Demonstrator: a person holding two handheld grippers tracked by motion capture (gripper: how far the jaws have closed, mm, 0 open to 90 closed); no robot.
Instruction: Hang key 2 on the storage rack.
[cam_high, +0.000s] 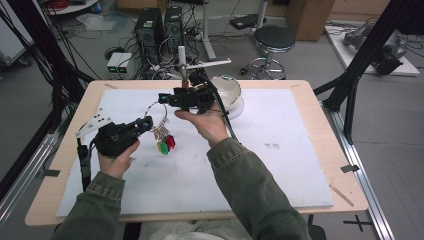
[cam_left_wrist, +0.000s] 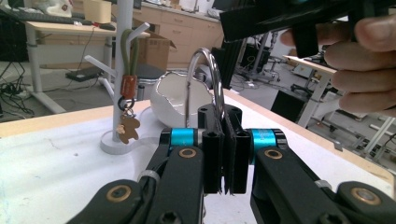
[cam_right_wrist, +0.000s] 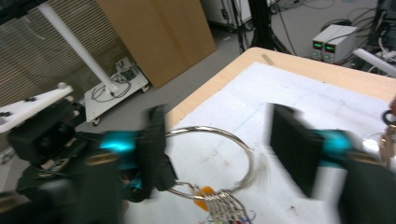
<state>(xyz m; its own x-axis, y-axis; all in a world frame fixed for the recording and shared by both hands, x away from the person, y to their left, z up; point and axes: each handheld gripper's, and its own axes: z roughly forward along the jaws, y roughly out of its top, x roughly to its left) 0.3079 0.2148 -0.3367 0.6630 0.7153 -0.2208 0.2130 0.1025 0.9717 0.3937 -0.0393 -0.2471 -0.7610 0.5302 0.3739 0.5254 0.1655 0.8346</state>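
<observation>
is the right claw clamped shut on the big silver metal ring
No, the right claw stands open, its black jaws wide apart either side of the big silver metal ring, which the left claw grips.

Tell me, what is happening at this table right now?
A person works a hand-held tool in each hand over a white mat. The left tool is shut on a large metal ring with coloured tags hanging below it. The right tool stands open around the ring, not pressing on it. Behind stand a white bowl and a small hanging stand.
</observation>
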